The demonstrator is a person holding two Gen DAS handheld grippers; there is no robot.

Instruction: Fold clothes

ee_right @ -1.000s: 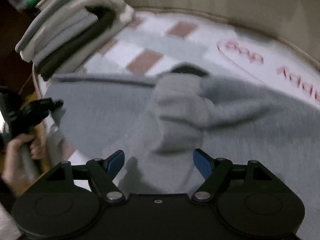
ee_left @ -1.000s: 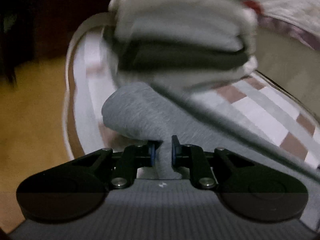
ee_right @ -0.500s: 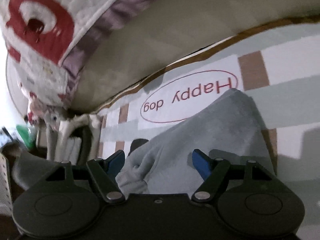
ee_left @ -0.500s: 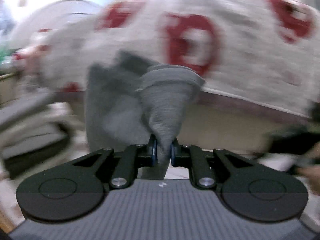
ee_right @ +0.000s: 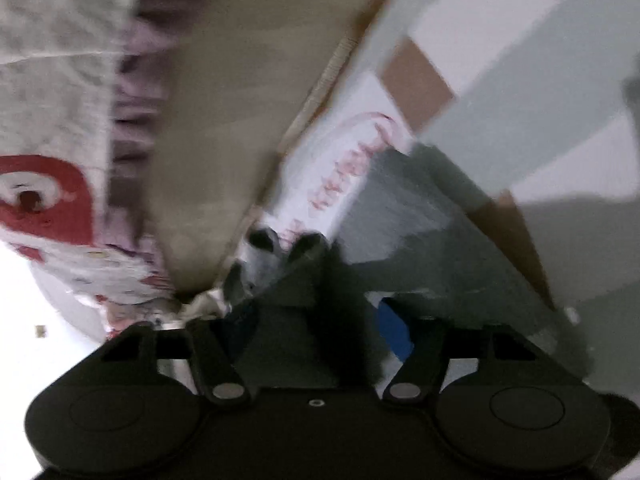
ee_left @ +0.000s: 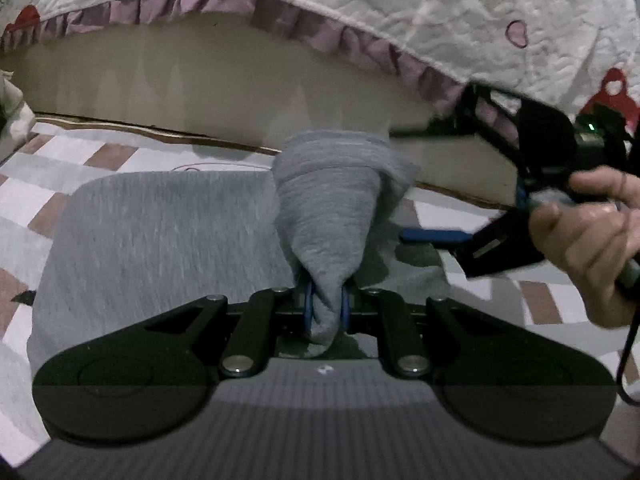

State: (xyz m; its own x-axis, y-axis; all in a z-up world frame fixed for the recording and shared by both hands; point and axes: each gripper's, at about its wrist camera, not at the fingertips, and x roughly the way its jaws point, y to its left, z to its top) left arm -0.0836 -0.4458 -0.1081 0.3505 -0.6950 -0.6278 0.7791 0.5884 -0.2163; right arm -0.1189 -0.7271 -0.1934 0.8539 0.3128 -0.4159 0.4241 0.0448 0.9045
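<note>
**A:** what's the left gripper (ee_left: pixel 325 312) doing rn?

**B:** clamped nearly shut, blue pads pinching a bunch of grey cloth, aimed forward and a bit down.

**A:** and the right gripper (ee_left: pixel 460 184)?

**B:** jaws wide and they've just been opening, nothing pinched. It's rolled on its side, with a bare hand (ee_left: pixel 588 248) wrapped round the handle.

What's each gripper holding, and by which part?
Left gripper: shut on a bunched fold of the grey garment. Right gripper: fingers wide apart, holding nothing.
</note>
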